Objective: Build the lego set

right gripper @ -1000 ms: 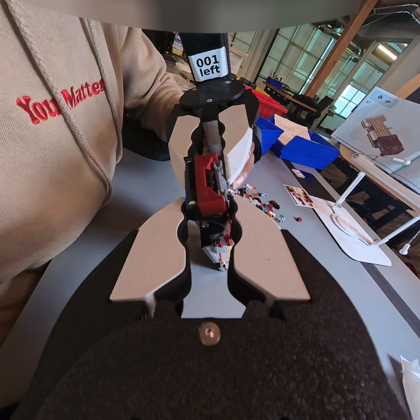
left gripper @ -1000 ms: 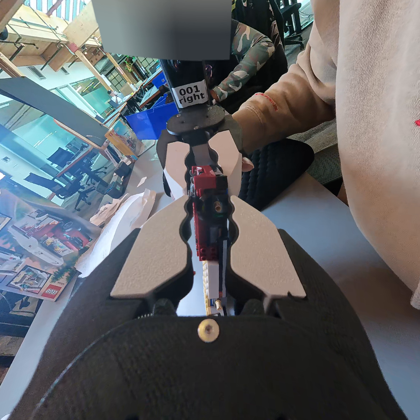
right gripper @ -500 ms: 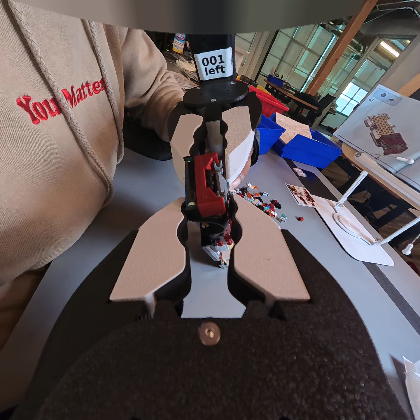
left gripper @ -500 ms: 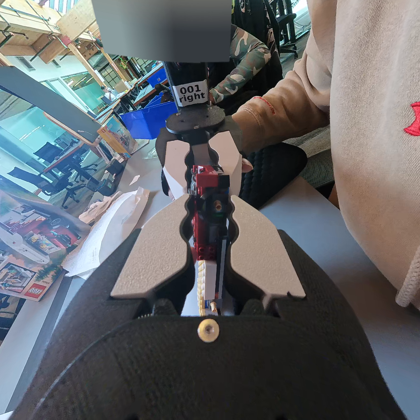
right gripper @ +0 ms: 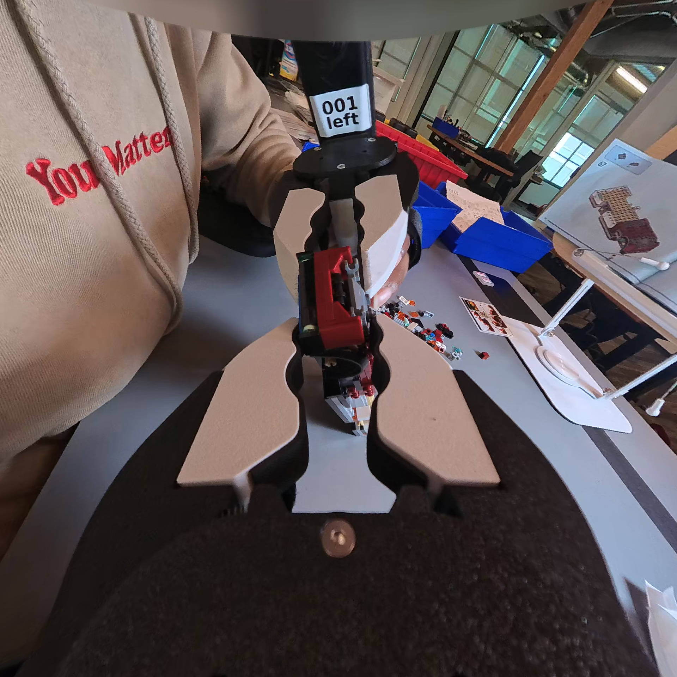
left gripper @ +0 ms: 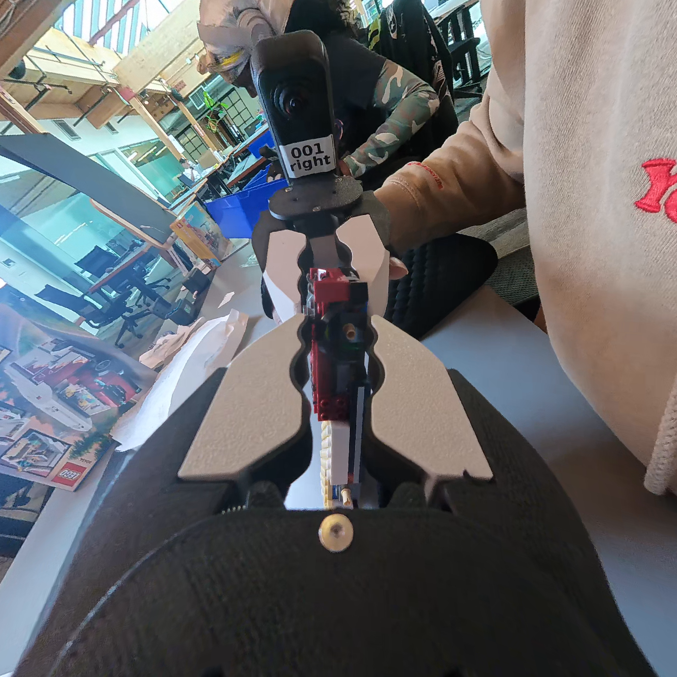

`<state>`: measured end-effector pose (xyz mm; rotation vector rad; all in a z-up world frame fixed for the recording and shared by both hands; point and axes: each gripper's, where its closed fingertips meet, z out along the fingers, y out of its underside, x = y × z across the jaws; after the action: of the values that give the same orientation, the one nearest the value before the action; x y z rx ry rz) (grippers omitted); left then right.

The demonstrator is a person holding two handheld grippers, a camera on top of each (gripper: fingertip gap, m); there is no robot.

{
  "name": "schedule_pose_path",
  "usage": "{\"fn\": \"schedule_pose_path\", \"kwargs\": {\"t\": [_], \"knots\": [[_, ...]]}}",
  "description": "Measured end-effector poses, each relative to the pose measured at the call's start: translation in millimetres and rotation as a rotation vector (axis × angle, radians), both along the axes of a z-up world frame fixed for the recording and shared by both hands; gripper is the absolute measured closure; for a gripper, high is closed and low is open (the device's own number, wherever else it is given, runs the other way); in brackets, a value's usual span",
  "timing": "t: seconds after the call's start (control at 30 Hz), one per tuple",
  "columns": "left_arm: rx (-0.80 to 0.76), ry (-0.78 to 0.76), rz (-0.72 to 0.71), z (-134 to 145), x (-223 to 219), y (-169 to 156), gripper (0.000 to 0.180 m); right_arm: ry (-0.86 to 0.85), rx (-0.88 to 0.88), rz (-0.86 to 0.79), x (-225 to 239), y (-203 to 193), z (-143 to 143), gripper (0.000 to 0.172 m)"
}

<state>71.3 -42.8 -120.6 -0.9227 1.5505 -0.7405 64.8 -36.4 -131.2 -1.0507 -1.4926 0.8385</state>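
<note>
Left wrist view puts my left gripper (left gripper: pixel 337 326) at centre frame, jaws narrowed onto a brick model (left gripper: pixel 335 366) of red, black and white pieces, both pads pressed against its sides. The model runs lengthwise between the fingers (left gripper: pixel 256 395), its white end toward the camera and its red end pointing up the frame. Facing me from just above centre, my right gripper (left gripper: pixel 322 278) clamps that red end, fingers pointing down toward mine, so the two meet nose to nose over the grey table (left gripper: pixel 513 384).

Right wrist view shows the same hold from the other side: the right gripper (right gripper: pixel 337 329) grips the red block of the model (right gripper: pixel 337 307), pads on both flanks, and the left gripper (right gripper: pixel 337 256) reaches down from upper centre. A fingertip of the person's hand (right gripper: pixel 388 289) shows behind its right finger. Loose small bricks (right gripper: pixel 425 329) lie right of centre, with a leaflet (right gripper: pixel 483 315) and blue bins (right gripper: pixel 494 241) farther right. A beige hooded sweatshirt (right gripper: pixel 91 256) fills the left.
</note>
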Motion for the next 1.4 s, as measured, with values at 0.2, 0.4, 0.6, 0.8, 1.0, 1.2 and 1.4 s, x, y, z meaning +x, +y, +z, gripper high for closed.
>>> {"fn": "schedule_pose_path", "kwargs": {"t": [0.2,0.4,0.6,0.8,1.0,1.2,1.4], "knots": [[-0.011,0.022,-0.019,-1.1,-2.9,-1.3,0.153,-0.017,-0.009,0.008,-3.2,-2.0,-2.1,0.138],[-0.014,0.032,-0.027,-1.6,-4.0,-2.4,0.154,-0.019,-0.012,0.007,-4.3,-3.5,-2.7,0.138],[-0.006,-0.002,-0.006,0.2,-5.6,1.8,0.153,-0.016,-0.006,-0.04,-5.8,3.0,-0.3,0.138],[-0.081,0.016,0.154,-10.5,-29.5,20.3,0.139,-0.025,0.06,-0.15,-13.4,21.3,0.3,0.139],[-0.341,0.067,0.393,-32.2,-63.1,36.0,0.148,-0.188,0.313,-0.364,-35.2,53.8,-20.2,0.139],[-0.836,0.038,0.519,-66.7,-78.6,48.2,0.129,-0.377,0.517,-0.503,-66.7,74.0,-46.1,0.139],[-0.885,-0.002,0.587,-79.8,-85.4,63.1,0.121,-0.426,0.607,-0.53,-89.9,78.5,-59.2,0.139]]}}
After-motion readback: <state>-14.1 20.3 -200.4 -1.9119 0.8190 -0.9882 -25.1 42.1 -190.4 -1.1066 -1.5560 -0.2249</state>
